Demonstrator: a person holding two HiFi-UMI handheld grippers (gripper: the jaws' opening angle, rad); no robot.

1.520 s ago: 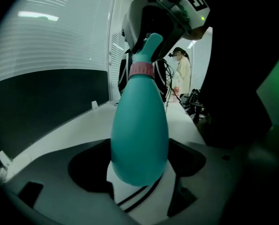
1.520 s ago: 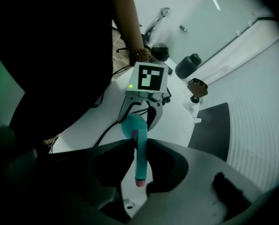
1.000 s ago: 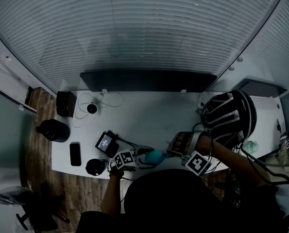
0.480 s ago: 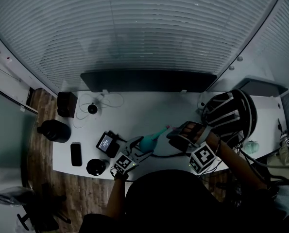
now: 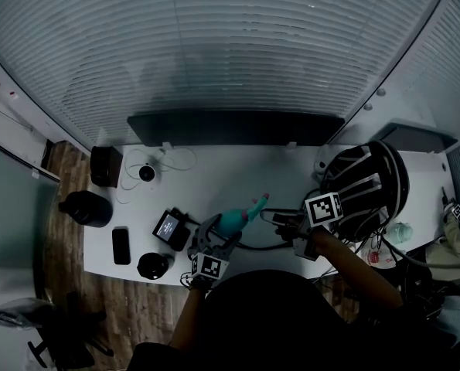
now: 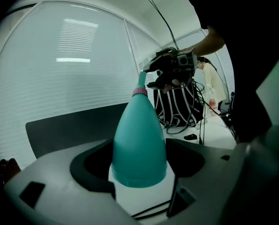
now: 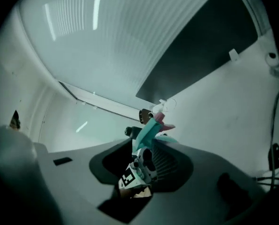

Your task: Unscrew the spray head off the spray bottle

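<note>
A teal spray bottle (image 5: 231, 222) with a pink collar is held above the white desk (image 5: 214, 184), tilted so its neck points away to the right. My left gripper (image 5: 216, 236) is shut on the bottle's wide body (image 6: 139, 144). The teal spray head (image 5: 257, 205) with a pink tip sits on the neck. My right gripper (image 5: 274, 218) is level with the head, its jaws wide apart. In the right gripper view the spray head (image 7: 150, 125) lies at the jaw tips with no pad pressing on it. In the left gripper view the right gripper (image 6: 152, 75) is beside the head (image 6: 142, 80).
A dark monitor (image 5: 237, 127) runs along the desk's back edge. A striped black-and-white bag (image 5: 365, 180) stands at the right. On the left lie a phone (image 5: 120, 245), a small screen device (image 5: 168, 226), a round black object (image 5: 152, 266), a black box (image 5: 105, 165) and a coiled white cable (image 5: 168, 161).
The left gripper has lifted the bottle from near the desk's front edge and tipped its neck up and away. The right gripper has moved up off the front edge toward the spray head.
</note>
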